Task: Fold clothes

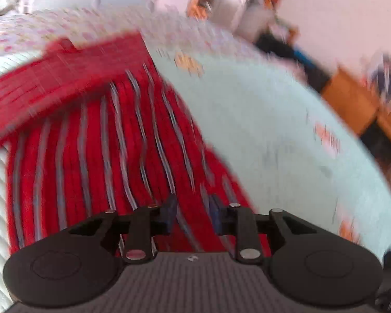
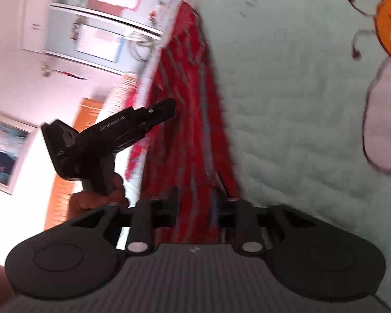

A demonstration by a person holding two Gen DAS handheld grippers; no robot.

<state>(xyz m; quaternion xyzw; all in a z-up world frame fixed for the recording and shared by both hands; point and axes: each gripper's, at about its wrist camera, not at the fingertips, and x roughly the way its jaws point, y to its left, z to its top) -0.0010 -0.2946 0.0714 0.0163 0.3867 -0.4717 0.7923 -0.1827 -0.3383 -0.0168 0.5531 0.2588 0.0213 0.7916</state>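
L gripper jaws apart over red knit sweater w/ grey stripes on pale quilted bed; R gripper pinches its edge.

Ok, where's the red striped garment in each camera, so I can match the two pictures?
Left wrist view: the red striped garment fills the left and centre, running down between the left tongs.
Right wrist view: it is a narrow band up the centre, from the right tongs towards the top.
Shared landmark: the pale quilted bedspread, right of the garment in both.
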